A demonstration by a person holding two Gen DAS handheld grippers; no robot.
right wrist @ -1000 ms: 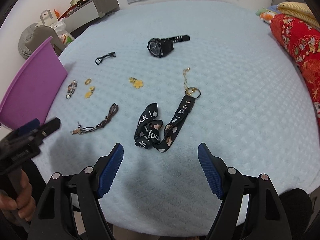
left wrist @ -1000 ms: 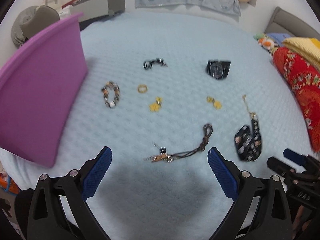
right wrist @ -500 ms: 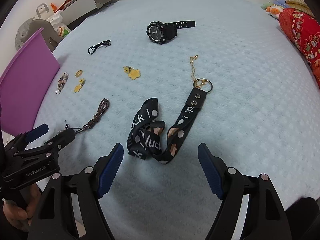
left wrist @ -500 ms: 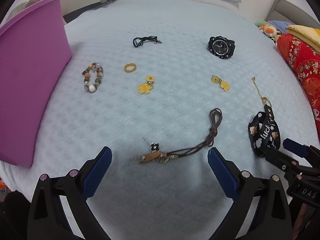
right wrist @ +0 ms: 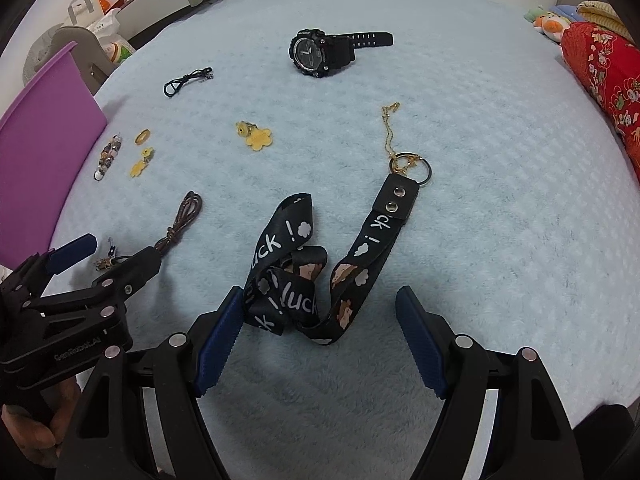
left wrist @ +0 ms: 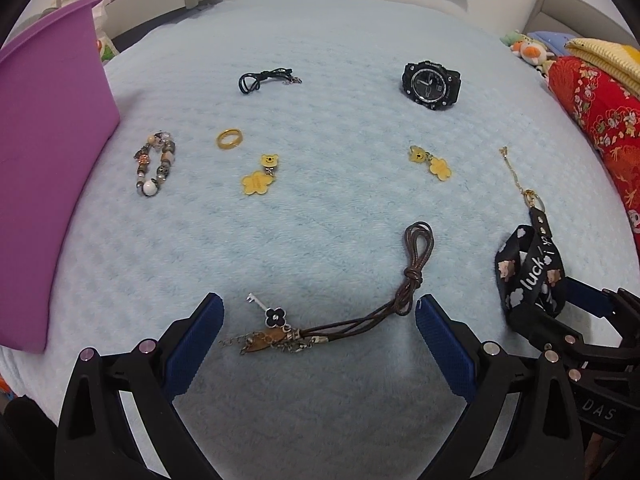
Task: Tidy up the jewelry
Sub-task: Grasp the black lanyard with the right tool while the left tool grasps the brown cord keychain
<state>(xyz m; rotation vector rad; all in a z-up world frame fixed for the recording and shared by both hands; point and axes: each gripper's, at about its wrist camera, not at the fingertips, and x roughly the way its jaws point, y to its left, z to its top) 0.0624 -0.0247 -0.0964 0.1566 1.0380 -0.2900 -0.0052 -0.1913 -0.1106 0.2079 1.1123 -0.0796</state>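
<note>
Both empty, wide-open, the left gripper (left wrist: 318, 334) flanks a limp cord necklace (left wrist: 340, 320), the right gripper (right wrist: 320, 330) a floppy lanyard (right wrist: 320, 264), each best pinched mid-strand.

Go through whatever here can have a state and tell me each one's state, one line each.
Black digital watch: unbuckled, strap outstretched.
Black printed lanyard: crumpled, loose.
Brown knotted cord necklace: loose, not held.
Left gripper: jaws open, empty.
Right gripper: jaws open, empty.
</note>
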